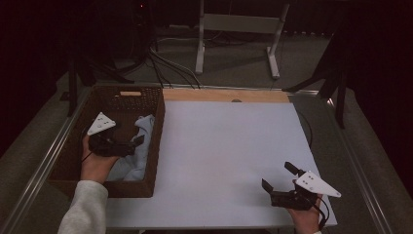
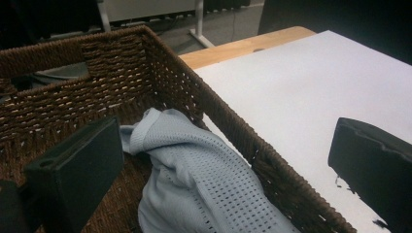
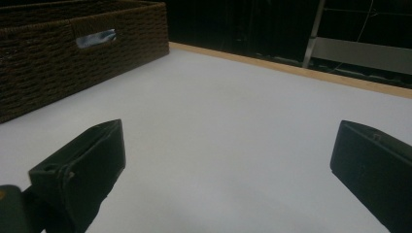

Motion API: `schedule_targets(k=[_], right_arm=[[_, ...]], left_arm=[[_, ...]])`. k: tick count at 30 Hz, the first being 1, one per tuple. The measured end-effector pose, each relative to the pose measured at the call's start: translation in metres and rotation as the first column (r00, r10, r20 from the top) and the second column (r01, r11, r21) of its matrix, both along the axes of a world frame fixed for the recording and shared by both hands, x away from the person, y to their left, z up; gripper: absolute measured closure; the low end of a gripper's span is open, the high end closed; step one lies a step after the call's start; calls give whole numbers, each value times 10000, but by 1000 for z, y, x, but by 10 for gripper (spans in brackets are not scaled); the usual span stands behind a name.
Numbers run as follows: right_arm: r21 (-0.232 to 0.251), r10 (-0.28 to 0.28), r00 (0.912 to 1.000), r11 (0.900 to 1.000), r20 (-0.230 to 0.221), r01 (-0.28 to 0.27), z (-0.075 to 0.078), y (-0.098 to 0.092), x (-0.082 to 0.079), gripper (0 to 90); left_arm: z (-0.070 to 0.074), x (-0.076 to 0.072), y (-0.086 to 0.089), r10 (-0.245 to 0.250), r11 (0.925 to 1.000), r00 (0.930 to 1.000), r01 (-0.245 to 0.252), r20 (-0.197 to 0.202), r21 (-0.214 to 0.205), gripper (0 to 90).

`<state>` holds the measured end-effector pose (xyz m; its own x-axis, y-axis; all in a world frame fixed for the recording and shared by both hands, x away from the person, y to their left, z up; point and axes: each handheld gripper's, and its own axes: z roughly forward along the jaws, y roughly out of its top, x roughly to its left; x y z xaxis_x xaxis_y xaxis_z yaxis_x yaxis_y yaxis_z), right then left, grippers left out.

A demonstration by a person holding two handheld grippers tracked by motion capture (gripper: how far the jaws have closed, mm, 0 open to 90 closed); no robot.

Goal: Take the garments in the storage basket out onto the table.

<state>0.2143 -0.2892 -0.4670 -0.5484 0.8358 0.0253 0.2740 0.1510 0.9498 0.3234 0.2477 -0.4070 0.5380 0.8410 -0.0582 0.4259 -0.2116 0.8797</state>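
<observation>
A brown wicker basket (image 1: 157, 146) stands on the table's left side with a light blue knitted cloth (image 1: 139, 163) crumpled in it. My left gripper (image 1: 138, 145) hovers inside the basket just above the cloth, held by a hand in a light sleeve. In the left gripper view the left gripper (image 2: 226, 145) is open, with the cloth (image 2: 194, 174) lying below the gap and the basket wall (image 2: 272, 170) crossing under the right jaw. My right gripper (image 1: 278, 176) rests low at the table's front right. It is open (image 3: 228, 150) over bare white tabletop, nothing between its jaws.
A white tabletop (image 1: 229, 151) with a wooden strip (image 1: 224, 95) along its far edge. The basket (image 3: 73, 53) has a handle slot in its end wall. Beyond the table stand white frame legs (image 1: 199, 44), cables and dark stands on a grey floor.
</observation>
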Motion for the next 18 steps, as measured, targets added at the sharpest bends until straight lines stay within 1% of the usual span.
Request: schedule_targets(k=[4,7,11,18], right_arm=[[5,1,10000,10000,-5,-1,0,0,0,0],[8,17,10000,10000,-17,-17,0,0,0,0],[1,24,10000,10000,-17,-24,0,1,0,0],[-18,30,10000,10000,-16,-30,0,1,1,0]], left_arm=[[-2,3,-1,43,9999,9998,-41,-186,123,4],[-4,6,-1,54,9998,9992,-45,-398,206,4],[-7,9,-2,-32,9997,9977,47,-672,224,4],[-10,14,-3,23,9995,9957,5,-922,304,5]])
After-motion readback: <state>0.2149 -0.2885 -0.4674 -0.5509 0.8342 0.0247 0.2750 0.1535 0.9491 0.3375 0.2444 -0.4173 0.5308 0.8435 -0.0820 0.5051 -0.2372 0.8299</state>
